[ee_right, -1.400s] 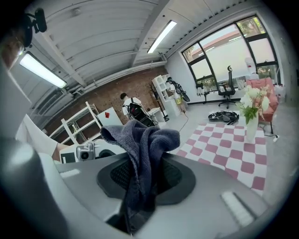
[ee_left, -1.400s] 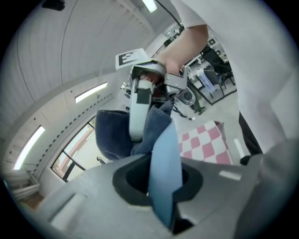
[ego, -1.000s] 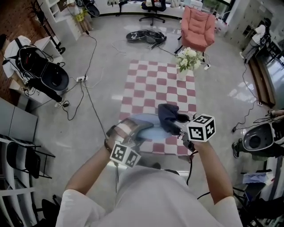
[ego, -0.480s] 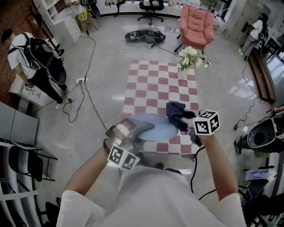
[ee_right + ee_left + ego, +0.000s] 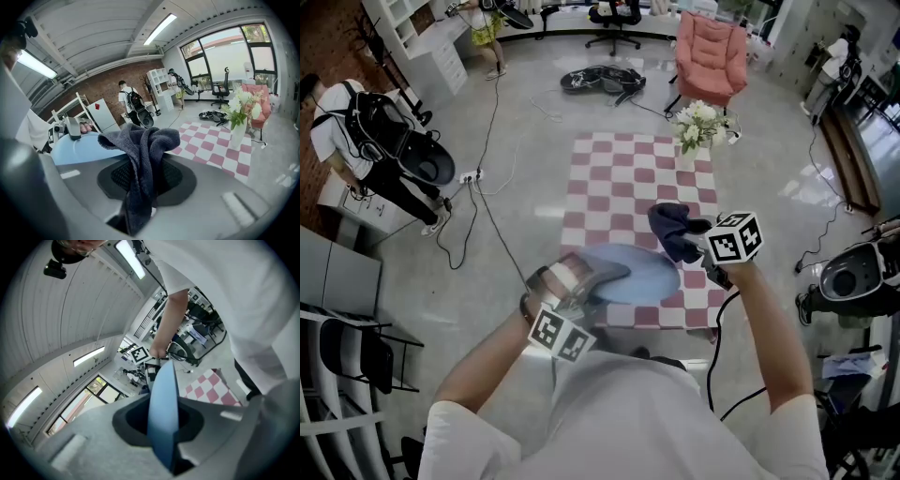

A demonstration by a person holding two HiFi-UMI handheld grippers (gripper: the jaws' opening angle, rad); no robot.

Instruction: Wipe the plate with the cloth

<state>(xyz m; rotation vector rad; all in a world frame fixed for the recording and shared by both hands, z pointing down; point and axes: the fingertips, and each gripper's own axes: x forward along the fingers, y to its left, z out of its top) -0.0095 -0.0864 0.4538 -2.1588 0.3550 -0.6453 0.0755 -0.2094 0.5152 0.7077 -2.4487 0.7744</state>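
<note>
— Plate (image 5: 630, 274) location?
— Held in the air over the checkered table's (image 5: 617, 178) near edge, not resting on it. Left gripper (image 5: 602, 275) has its jaws clamped on the rim; in the left gripper view the plate (image 5: 162, 414) runs edge-on straight between them.
— Right side?
— Right gripper (image 5: 690, 246) is pinching the dark cloth (image 5: 669, 229), bunched, over the table's near right part. The right gripper view shows the cloth (image 5: 139, 157) wadded between the jaws with a tail hanging down, and the plate (image 5: 77, 146) behind it. Contact between the two: can't tell.
— Risks?
— My read: only one rim is gripped. A hard press on the free side could lever the plate down or twist it out of the jaws, and it'd drop on the table edge or the floor. The cloth is a loose wad and could drag out mid-wipe.
— Orientation?
— Face up, slightly tilted. It's a disc; the span from the gripped rim to the free rim runs along the table's near edge, toward its right side.
</note>
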